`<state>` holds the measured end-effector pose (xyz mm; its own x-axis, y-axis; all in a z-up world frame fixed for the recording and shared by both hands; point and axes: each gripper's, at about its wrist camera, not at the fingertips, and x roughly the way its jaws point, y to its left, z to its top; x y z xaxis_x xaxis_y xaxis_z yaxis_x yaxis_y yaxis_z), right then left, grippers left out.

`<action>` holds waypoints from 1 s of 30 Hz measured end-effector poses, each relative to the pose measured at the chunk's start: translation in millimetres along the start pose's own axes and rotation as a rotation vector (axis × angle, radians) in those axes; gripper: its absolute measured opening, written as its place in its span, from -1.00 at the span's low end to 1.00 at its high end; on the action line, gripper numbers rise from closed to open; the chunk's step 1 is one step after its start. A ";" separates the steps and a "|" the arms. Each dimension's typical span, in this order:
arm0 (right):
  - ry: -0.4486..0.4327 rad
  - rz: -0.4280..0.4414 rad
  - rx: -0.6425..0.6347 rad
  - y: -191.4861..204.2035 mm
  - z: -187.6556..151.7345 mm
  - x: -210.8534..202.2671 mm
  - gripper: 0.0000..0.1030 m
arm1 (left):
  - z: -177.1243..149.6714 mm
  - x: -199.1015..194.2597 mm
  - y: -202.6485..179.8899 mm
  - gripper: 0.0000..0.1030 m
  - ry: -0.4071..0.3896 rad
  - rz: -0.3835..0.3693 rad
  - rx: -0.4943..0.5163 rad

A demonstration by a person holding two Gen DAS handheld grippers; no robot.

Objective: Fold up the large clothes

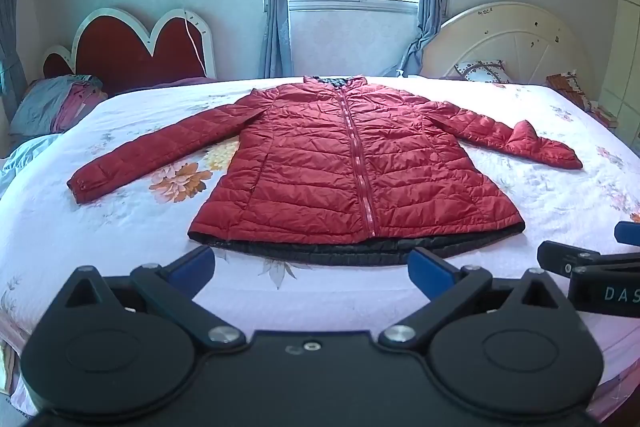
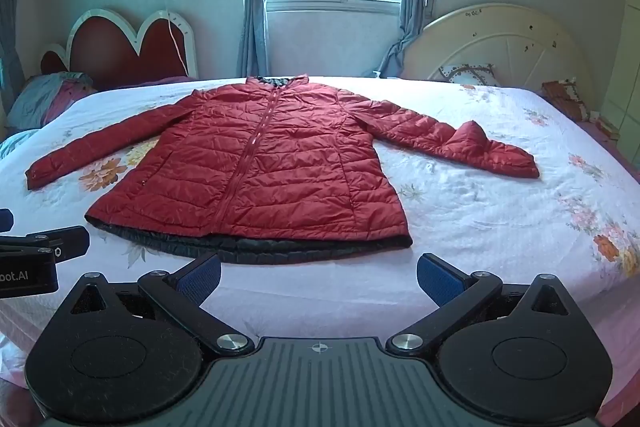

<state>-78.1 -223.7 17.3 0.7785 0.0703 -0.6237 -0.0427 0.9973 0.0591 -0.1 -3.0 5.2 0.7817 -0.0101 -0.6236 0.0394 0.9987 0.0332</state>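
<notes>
While the jacket lies flat on the bed, light, soft, likely slippery, both the left gripper and right gripper hover spread empty; sleeve cuffs suit grasping.

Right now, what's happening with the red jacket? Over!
Left gripper open, right gripper open. Red jacket flat on bed, zipped, untouched. Nothing in the way.

free: bare bedspread betw. jacket hem & both grippers | obstacles: pillows (far edges) | sleeves spread flat
</notes>
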 end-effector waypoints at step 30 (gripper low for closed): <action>0.008 -0.005 -0.006 4.5 5.7 3.1 1.00 | -0.2 8.4 3.5 0.99 0.003 -0.002 0.001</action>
<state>-72.3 -219.1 20.1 0.7738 0.0654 -0.6301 -0.0428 0.9978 0.0509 6.5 0.5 -0.1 0.7796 -0.0124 -0.6262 0.0417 0.9986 0.0321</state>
